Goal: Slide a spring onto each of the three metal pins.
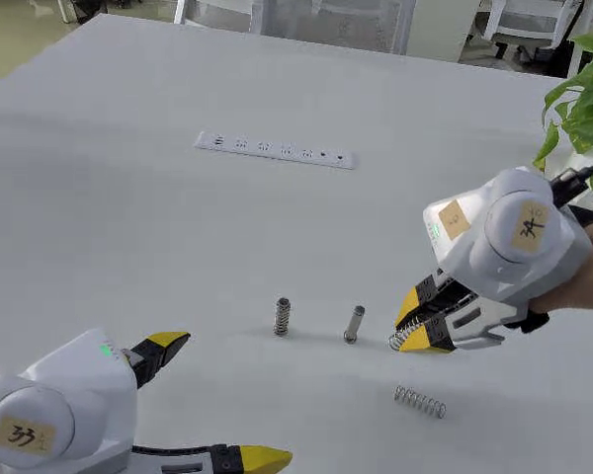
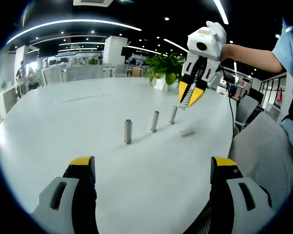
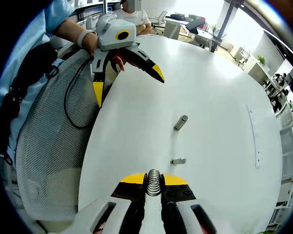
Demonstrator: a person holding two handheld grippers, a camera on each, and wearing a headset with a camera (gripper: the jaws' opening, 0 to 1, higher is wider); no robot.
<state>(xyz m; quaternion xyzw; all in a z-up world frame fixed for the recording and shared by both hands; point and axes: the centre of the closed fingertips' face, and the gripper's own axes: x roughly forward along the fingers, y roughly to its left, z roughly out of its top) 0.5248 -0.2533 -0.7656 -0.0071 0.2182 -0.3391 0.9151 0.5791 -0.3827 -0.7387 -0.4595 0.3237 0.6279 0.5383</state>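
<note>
Right gripper (image 1: pixel 413 331): clamped on held spring (image 1: pixel 402 337), right-centre | Left gripper (image 1: pixel 225 399): jaws wide, lower left | Centre: sleeved pin (image 1: pixel 282 316), apparently fully covered; bare pin (image 1: pixel 354 323) beside | Loose spring (image 1: pixel 419 401): lower right, lying flat.

A broad white table (image 1: pixel 128 197) stretched across an open-plan office, with a white power strip (image 1: pixel 275 149) lying flat towards its far side. A leafy green plant (image 1: pixel 585 94) stood at one edge, and a grey mesh chair (image 3: pixel 51 161) sat just beside the table. Long strip lights (image 2: pixel 73 22) curved across the dark ceiling above white columns (image 2: pixel 115 48).
</note>
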